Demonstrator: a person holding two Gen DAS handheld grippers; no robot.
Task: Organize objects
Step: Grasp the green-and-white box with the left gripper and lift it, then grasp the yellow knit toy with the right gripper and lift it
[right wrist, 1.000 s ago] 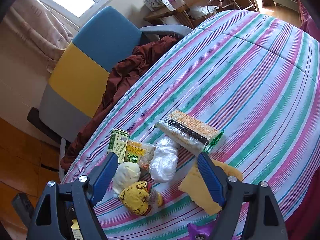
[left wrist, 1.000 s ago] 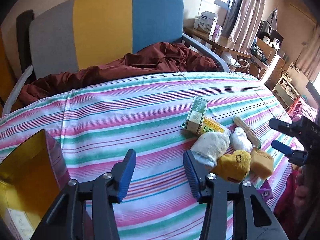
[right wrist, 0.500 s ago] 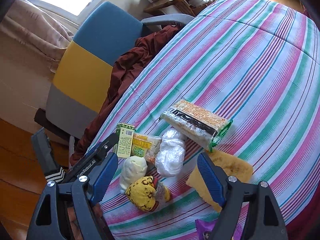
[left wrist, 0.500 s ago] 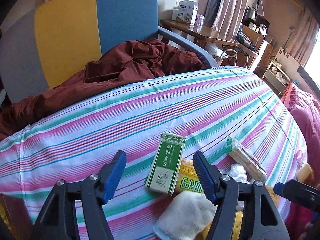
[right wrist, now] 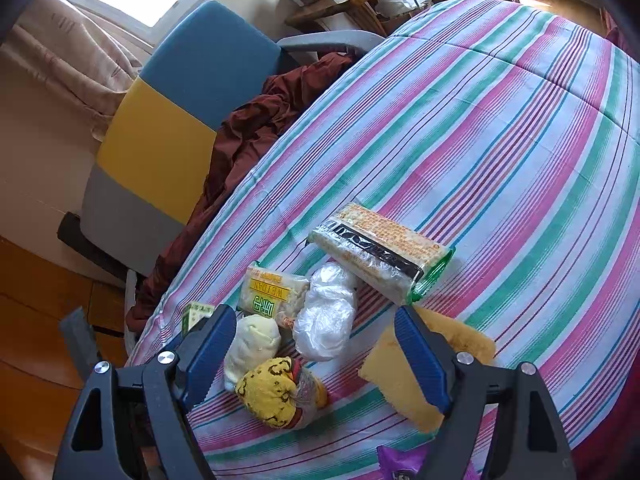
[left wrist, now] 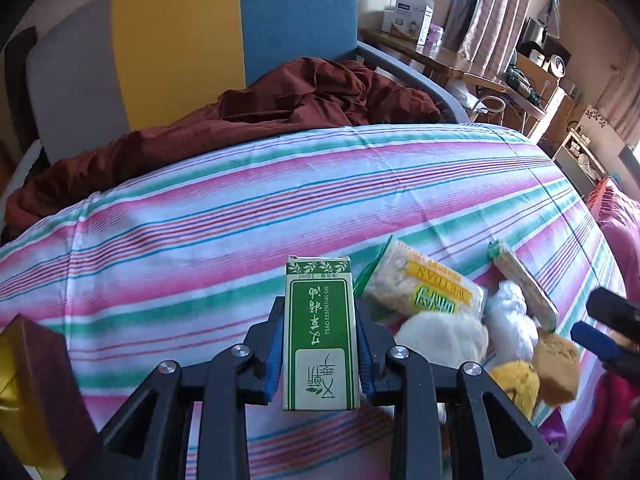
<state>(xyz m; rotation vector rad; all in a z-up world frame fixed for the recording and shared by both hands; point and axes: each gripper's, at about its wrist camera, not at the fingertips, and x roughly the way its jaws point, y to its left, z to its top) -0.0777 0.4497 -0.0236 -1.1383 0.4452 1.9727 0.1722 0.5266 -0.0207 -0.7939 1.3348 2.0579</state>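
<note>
A striped bed [left wrist: 280, 208] is carrying our clutter near its edge. We are gripping the green essential-oil box [left wrist: 320, 336] between the left gripper's [left wrist: 320, 354] fingers, while our right gripper [right wrist: 316, 356] is hovering wide open over the yellow sock bundle [right wrist: 276, 396].

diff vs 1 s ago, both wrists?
The left gripper swung right from beside the yellow box to the pile, then shut on the green essential-oil box, which had leaned on the yellow snack bag. The right gripper stays open over the pile; the cracker pack and sponge lie unmoved.
</note>
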